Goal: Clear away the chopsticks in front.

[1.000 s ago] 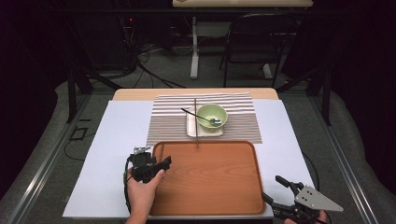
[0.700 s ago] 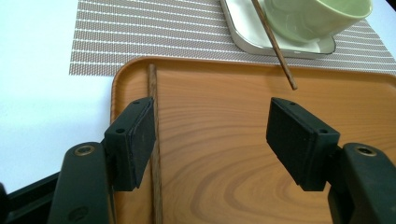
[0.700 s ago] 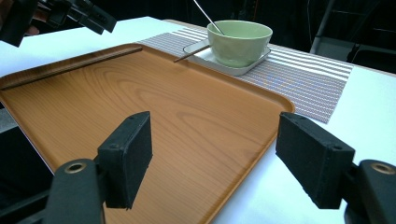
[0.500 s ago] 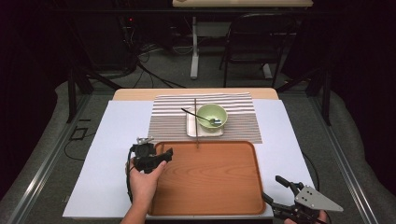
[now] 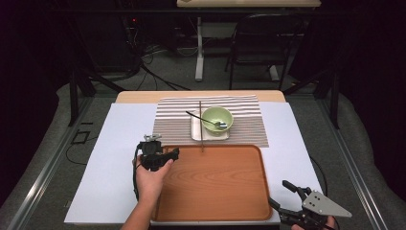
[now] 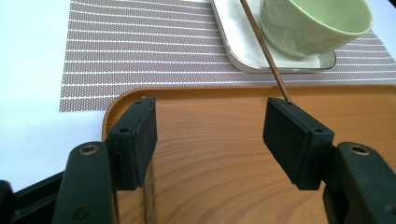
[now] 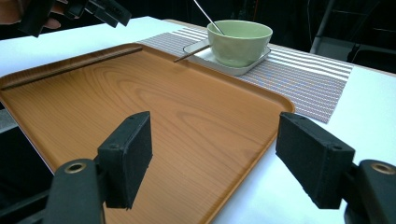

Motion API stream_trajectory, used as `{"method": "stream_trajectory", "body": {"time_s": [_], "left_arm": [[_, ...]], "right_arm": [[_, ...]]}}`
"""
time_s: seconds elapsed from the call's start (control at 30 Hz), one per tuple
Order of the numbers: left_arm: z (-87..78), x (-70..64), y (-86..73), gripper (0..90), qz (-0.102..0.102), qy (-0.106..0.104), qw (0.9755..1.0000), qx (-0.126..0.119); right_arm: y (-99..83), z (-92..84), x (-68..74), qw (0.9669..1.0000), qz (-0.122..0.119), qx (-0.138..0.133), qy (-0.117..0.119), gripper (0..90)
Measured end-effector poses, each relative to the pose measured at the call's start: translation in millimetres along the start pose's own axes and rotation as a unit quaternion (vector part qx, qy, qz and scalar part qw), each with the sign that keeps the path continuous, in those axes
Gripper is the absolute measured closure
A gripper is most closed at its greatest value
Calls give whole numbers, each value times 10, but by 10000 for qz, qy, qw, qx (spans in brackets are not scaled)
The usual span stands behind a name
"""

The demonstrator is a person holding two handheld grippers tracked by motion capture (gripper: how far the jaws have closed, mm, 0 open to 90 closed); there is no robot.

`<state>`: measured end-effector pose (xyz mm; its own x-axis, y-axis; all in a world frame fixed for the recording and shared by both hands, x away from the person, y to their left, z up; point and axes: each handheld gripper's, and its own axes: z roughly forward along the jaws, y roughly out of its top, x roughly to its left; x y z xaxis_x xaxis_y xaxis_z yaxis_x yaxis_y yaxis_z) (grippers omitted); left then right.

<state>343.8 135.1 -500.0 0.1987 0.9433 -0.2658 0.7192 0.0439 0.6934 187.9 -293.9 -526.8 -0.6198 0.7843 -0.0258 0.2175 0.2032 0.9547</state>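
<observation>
Left gripper [image 5: 160,155]: held in the left hand [image 5: 151,177], forearm entering from the bottom edge of the high view and angled up and slightly right. Jaws point right and away from the person, spread wide apart, nothing between them; the left gripper view confirms a clear gap between the two black pads [image 6: 140,140].

Right gripper [image 5: 287,196]: low at the bottom right of the high view, grey three-cornered plate [image 5: 323,205] on top, hand mostly cut off by the frame edge. Jaws point up and left, spread wide, gripping nothing.
</observation>
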Motion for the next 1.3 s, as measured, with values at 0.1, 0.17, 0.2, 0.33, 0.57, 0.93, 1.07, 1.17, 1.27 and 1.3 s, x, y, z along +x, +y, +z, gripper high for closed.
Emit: {"method": "stream_trajectory", "body": {"time_s": [0.1, 0.17, 0.2, 0.33, 0.57, 0.93, 1.07, 1.17, 1.27, 1.3], "left_arm": [[17, -3, 19, 363, -5, -49, 10000, -10], [31, -7, 37, 374, -27, -65, 10000, 6], [46, -12, 55, 376, -16, -60, 10000, 16], [75, -33, 99, 380, 28, -93, 10000, 13], [134, -89, 191, 394, 112, -122, 9999, -42], [275, -184, 328, 399, 152, -208, 9997, -40], [313, -215, 378, 400, 172, -240, 9996, -48], [350, -235, 418, 401, 186, -239, 9995, -56], [420, -245, 461, 400, 139, -337, 9993, -45], [420, -245, 461, 403, 139, -337, 9993, -45]], "right_arm": [[0, 0, -1, 10000, 0, -2, -1, 268], [0, 0, -1, 10000, 0, -2, -2, 268], [0, -1, 0, 10000, 2, -2, -1, 268], [0, -1, -1, 10000, 2, 0, 0, 268], [0, -1, -3, 10000, 11, 5, -3, 268], [-1, -2, -3, 10000, 0, 4, 1, 268], [-1, -1, -4, 10000, 4, 7, 3, 268], [-1, -2, -3, 10000, -3, 4, 4, 268], [-1, -2, -4, 10000, 3, 2, 3, 268], [-1, -2, -4, 10000, 3, 2, 3, 268]]}}
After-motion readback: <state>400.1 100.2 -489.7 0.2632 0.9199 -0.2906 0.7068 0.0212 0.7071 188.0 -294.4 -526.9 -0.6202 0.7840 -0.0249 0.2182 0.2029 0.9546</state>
